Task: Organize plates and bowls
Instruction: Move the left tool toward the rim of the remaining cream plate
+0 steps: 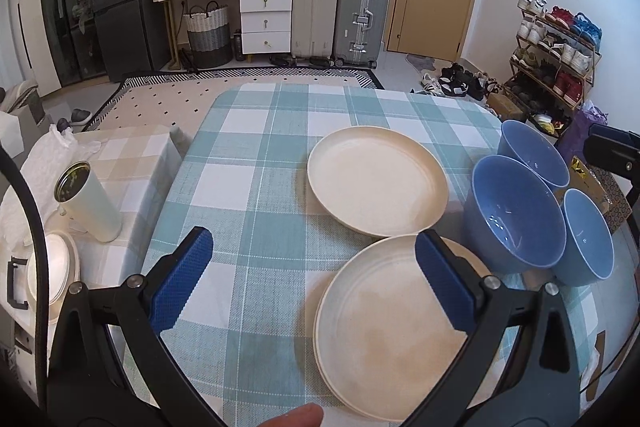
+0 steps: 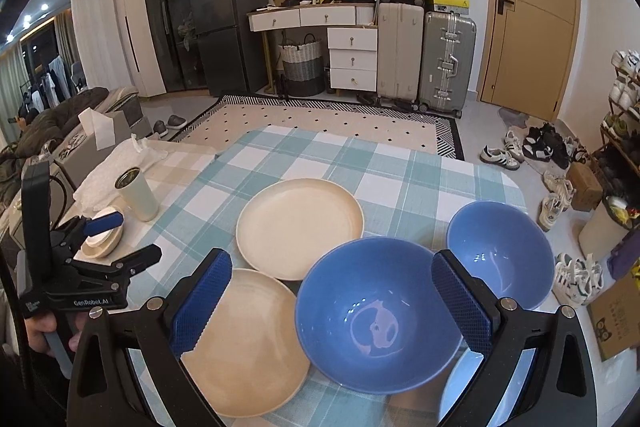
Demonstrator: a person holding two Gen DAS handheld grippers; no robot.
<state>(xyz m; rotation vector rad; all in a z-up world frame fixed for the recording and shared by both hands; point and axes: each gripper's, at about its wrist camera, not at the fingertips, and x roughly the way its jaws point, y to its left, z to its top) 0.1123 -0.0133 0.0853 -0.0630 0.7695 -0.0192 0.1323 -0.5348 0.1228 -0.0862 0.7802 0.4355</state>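
Both tools, left tool (image 1: 314, 279) and right tool (image 2: 332, 301), are held wide open over the counter (image 1: 248, 187), nothing gripped. The cream plates (image 1: 376, 179) and blue bowls (image 2: 376, 319) sitting there look rigid, smooth, probably slippery and chippable, so they're best pinched at the rim.

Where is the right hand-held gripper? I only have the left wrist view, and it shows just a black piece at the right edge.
Observer: The right hand-held gripper is wide open and points at the large blue bowl, which shows in the gap between its fingers.
Operator: Is that bowl clean? I see only glints on its inner wall.
Observer: No. There is a whitish ring mark on its bottom.
Operator: And the far bowl? I can't see its bottom.
Observer: The far blue bowl shows only light reflections at its bottom, and there is nothing in it.
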